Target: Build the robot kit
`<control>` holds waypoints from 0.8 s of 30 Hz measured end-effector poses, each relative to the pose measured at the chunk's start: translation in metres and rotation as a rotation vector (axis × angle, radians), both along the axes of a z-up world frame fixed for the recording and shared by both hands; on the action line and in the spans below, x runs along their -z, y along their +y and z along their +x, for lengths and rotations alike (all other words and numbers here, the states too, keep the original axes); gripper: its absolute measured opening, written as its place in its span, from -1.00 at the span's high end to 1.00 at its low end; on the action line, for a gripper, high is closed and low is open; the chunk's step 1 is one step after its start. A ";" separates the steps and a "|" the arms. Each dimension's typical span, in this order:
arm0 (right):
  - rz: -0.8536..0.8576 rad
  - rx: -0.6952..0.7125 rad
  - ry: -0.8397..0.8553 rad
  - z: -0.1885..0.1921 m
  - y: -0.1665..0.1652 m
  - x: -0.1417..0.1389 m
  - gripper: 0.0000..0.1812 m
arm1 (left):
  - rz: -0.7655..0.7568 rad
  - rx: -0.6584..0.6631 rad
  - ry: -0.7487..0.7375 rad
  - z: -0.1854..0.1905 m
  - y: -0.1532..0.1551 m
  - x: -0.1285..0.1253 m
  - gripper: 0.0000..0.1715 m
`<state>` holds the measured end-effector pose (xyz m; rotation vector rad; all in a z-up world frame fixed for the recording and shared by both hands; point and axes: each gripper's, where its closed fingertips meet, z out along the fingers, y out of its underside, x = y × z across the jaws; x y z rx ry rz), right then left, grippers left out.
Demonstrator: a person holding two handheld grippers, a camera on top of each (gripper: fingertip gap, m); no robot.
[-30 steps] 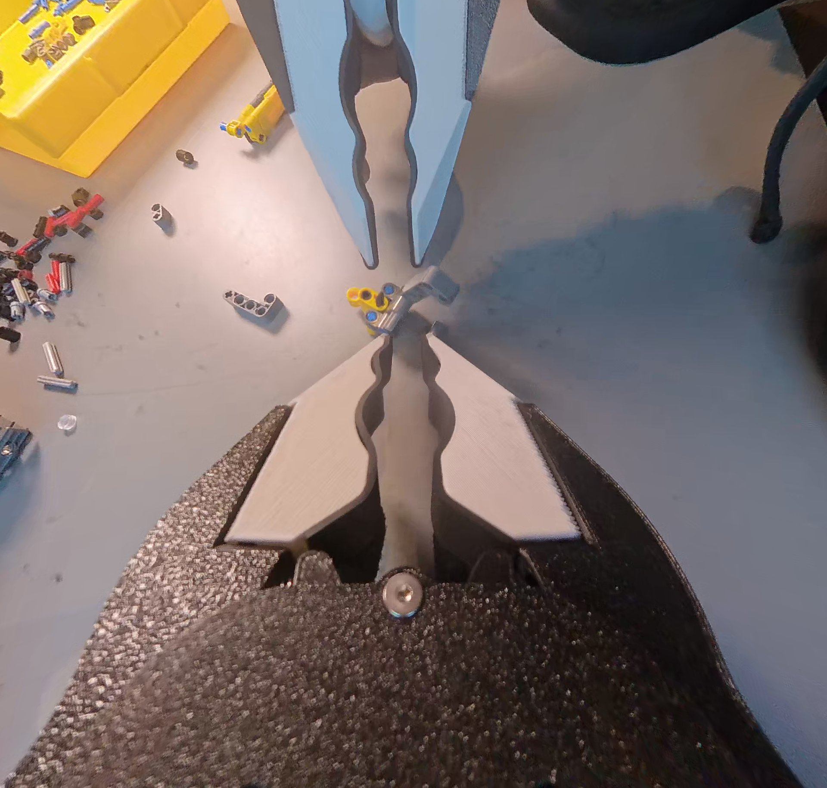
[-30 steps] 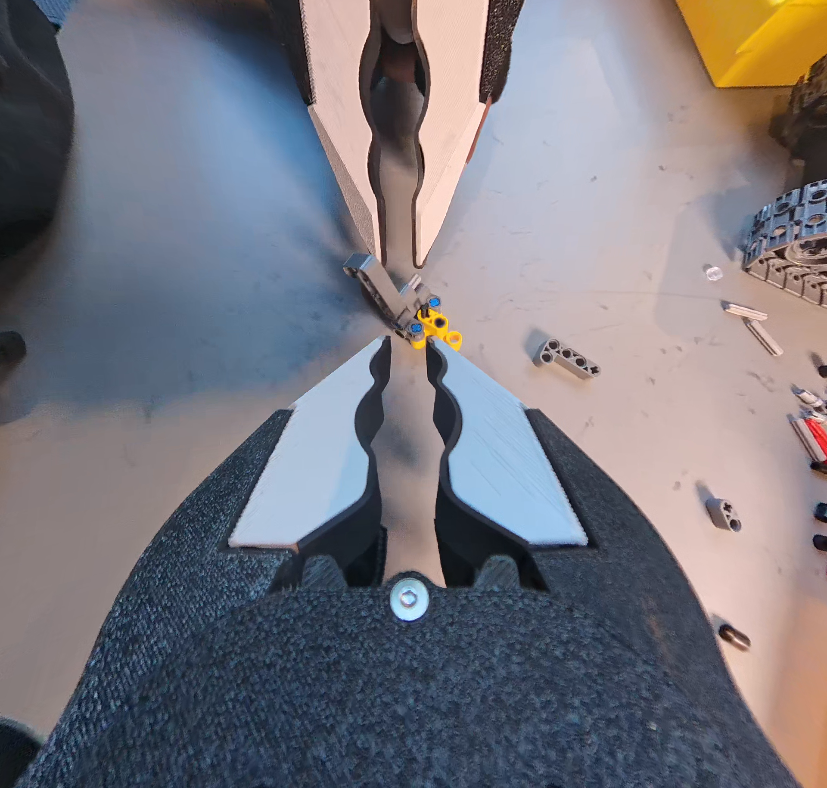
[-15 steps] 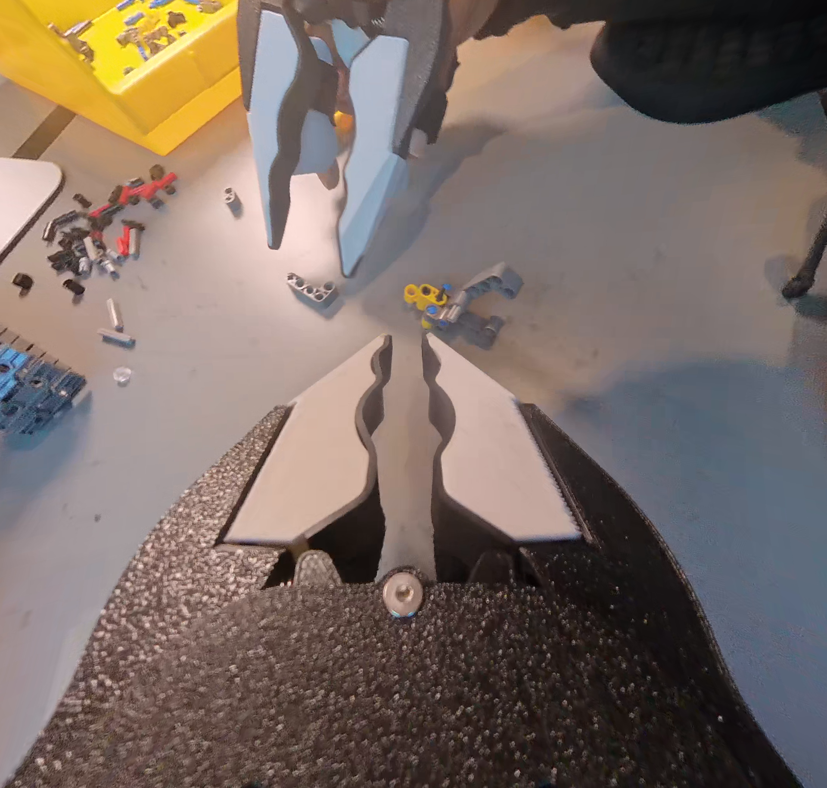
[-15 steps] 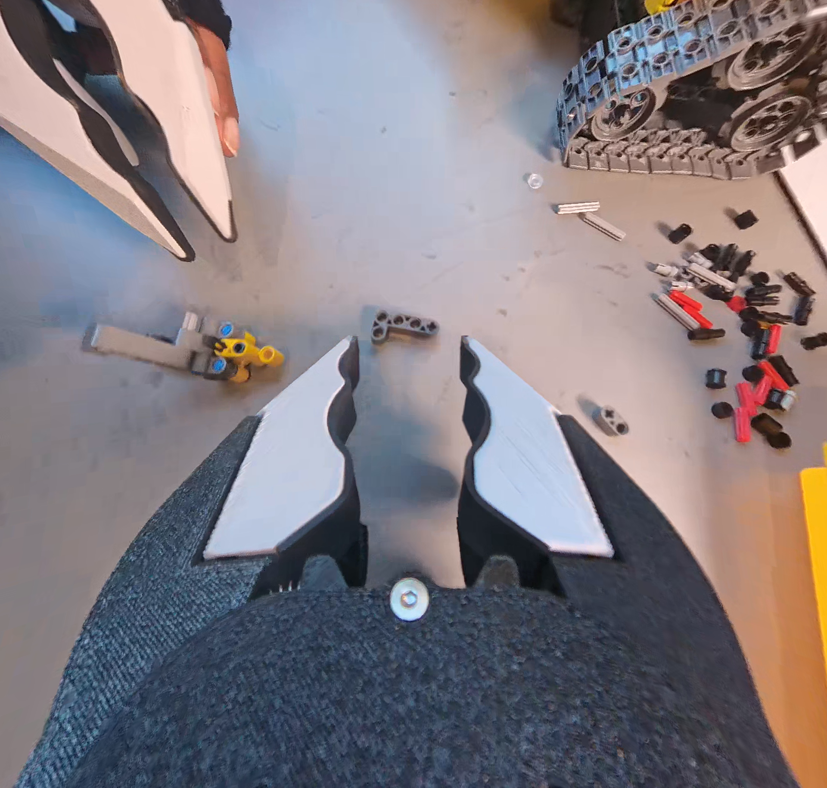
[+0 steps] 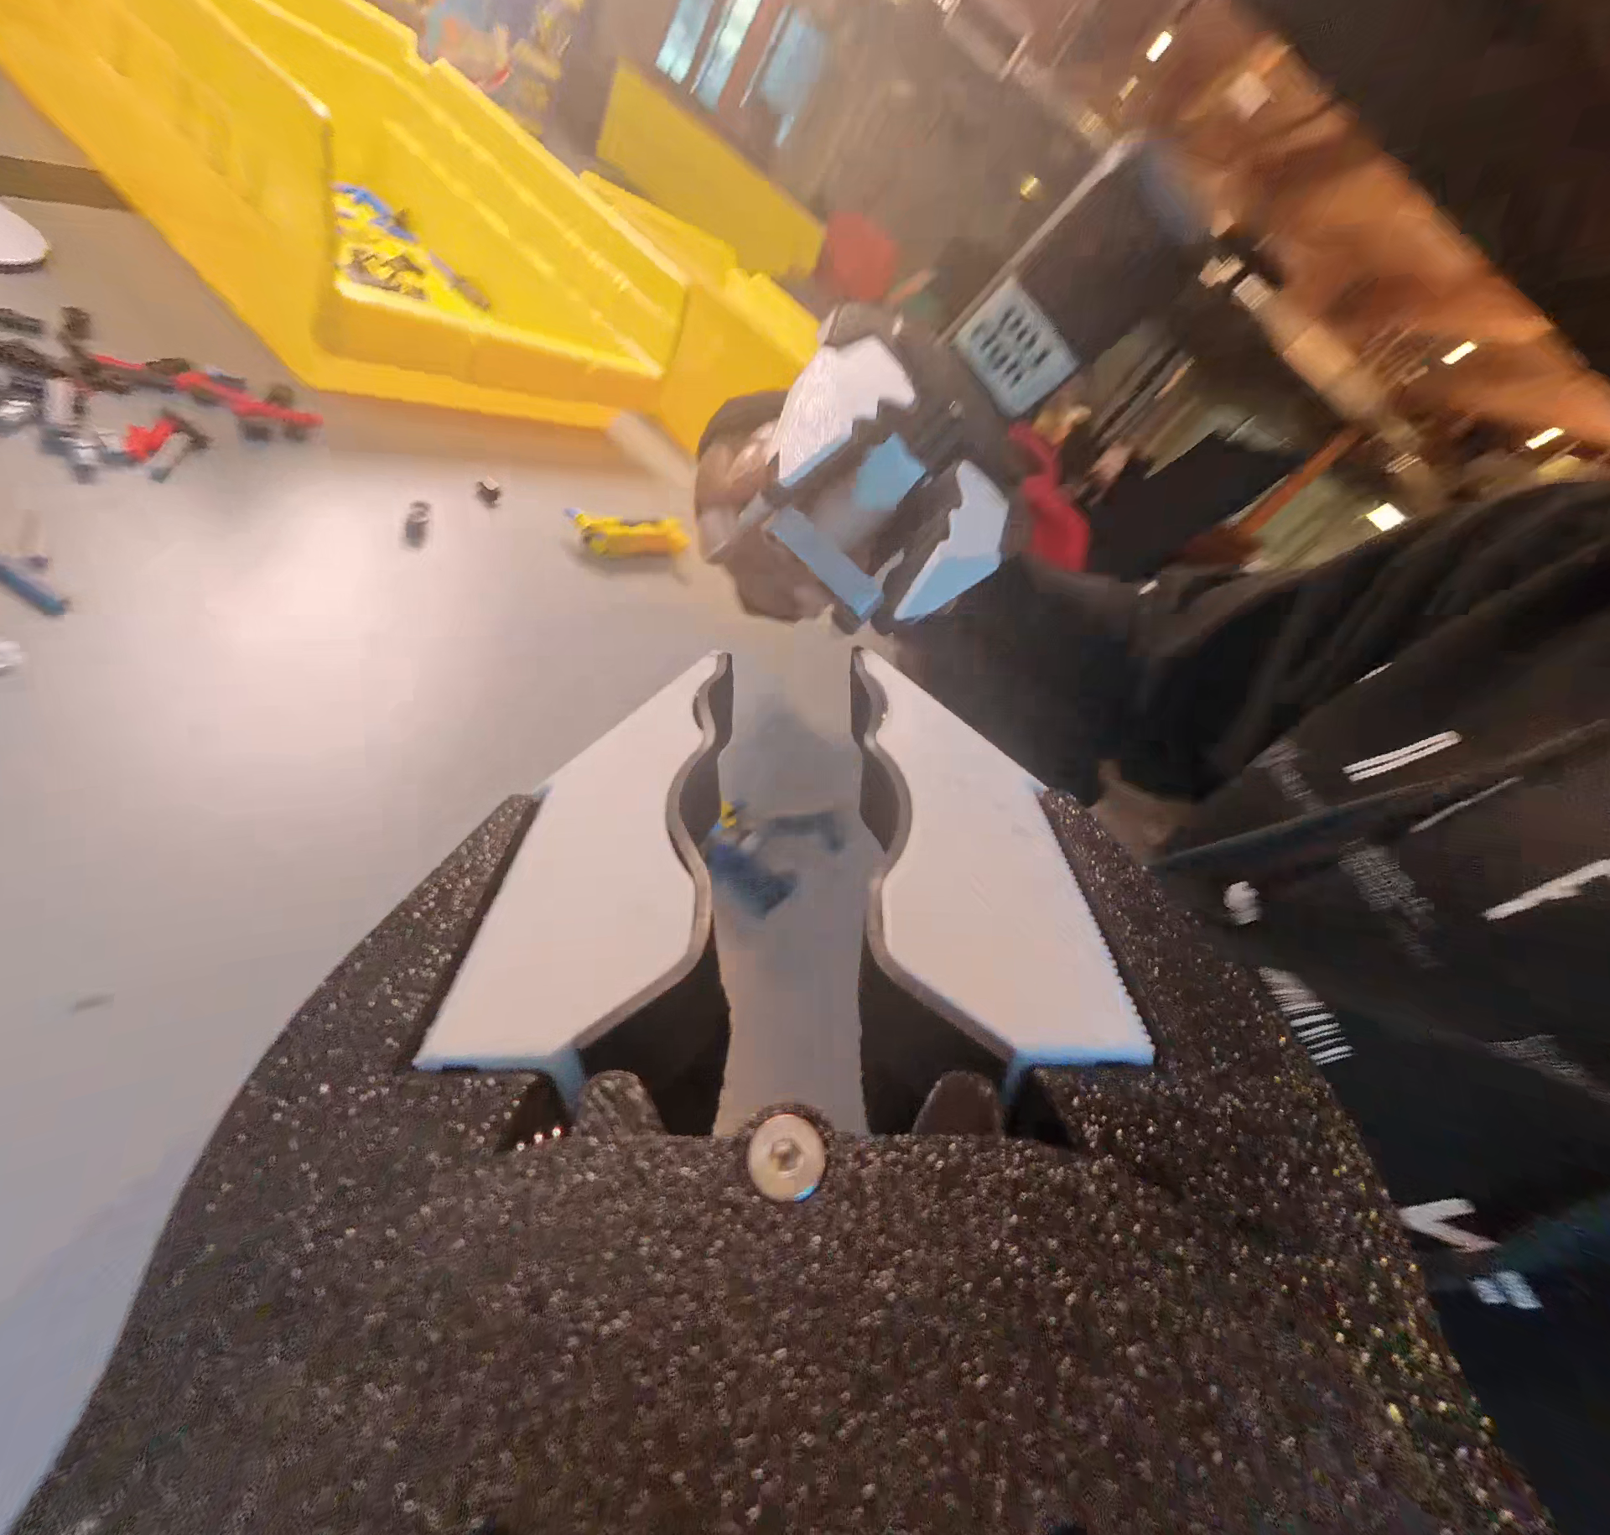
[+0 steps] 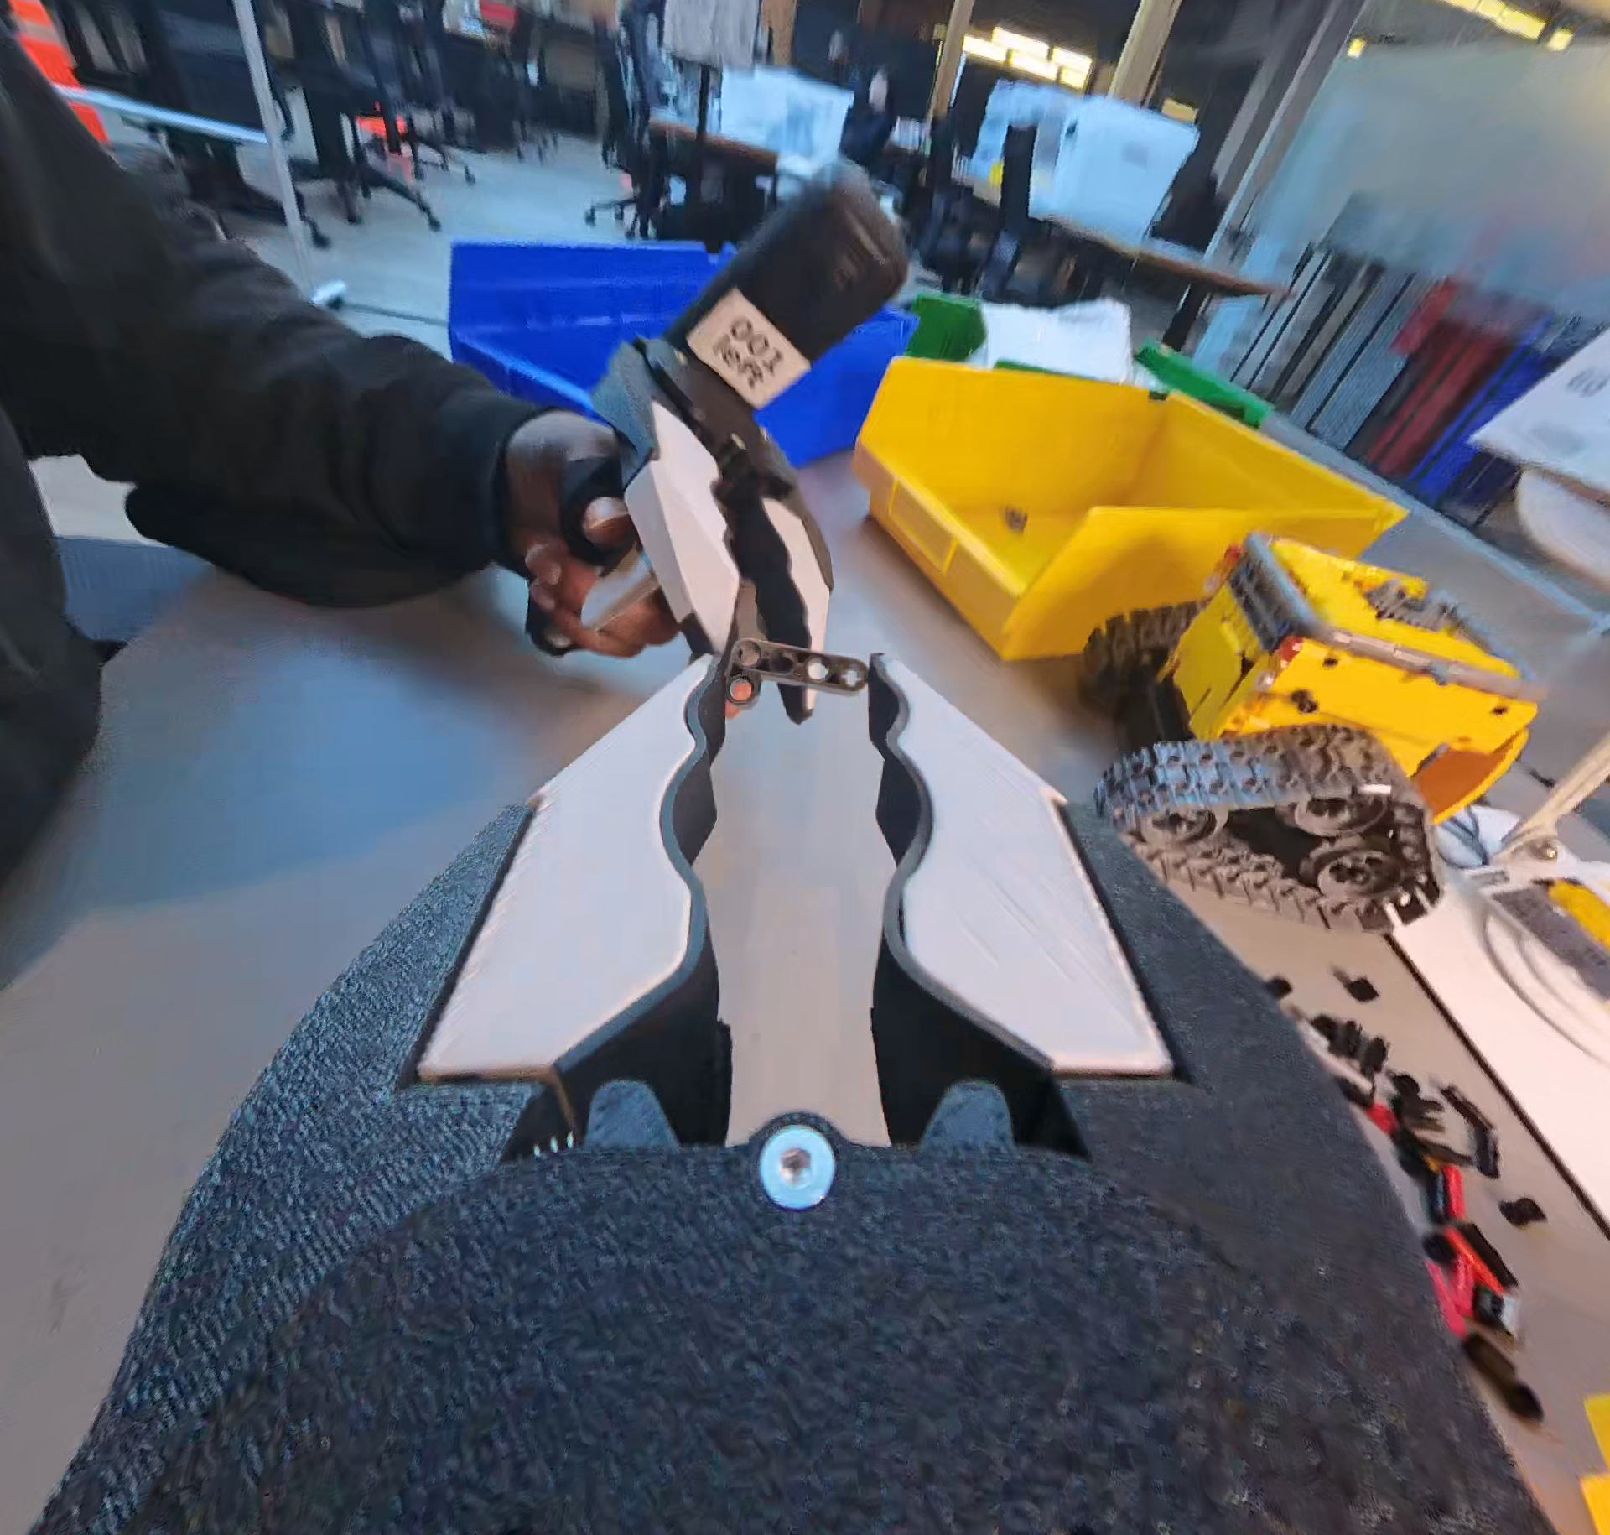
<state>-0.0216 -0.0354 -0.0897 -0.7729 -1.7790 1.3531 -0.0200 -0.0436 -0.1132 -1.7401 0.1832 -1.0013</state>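
Note:
My right gripper (image 6: 794, 676) is shut on a small grey L-shaped beam (image 6: 810, 672), which spans crosswise between its tips, lifted above the grey table (image 6: 261, 796). The left gripper's fingers (image 6: 688, 534), held by a hand, hang just beyond the beam and point down toward it. In the left wrist view my left gripper (image 5: 788, 665) is open and empty. A small grey, yellow and blue assembly (image 5: 758, 848) lies blurred on the table below its gap. The right gripper (image 5: 880, 613) shows blurred just ahead of it.
A yellow bin (image 6: 1089, 517) and a blue bin (image 6: 558, 308) stand behind. A yellow tracked toy vehicle (image 6: 1307, 691) sits to the right, with loose black and red parts (image 6: 1437, 1145) near it. More yellow bins (image 5: 488, 273), scattered parts (image 5: 157, 421) and a black sleeve (image 5: 1307, 622) show. The grippers are tip to tip, or close to it.
My right gripper closed on the L-shaped beam that lay on the table and lifted it. Both grippers rose and tilted up. The left gripper opened a little wider.

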 end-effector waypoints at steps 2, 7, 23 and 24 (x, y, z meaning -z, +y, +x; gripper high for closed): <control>0.005 0.002 0.039 0.002 -0.006 -0.005 0.64 | 0.021 0.041 -0.142 0.005 -0.003 -0.016 0.73; 0.111 0.047 0.073 0.000 -0.009 -0.001 0.64 | 0.022 0.065 -0.179 0.013 -0.005 -0.020 0.85; 0.318 -0.235 -0.586 0.040 -0.008 0.114 0.34 | -0.229 0.053 0.511 0.004 -0.009 0.068 0.90; 0.356 -0.211 -0.612 0.039 -0.006 0.121 0.39 | -0.233 0.052 0.524 0.003 -0.010 0.071 0.89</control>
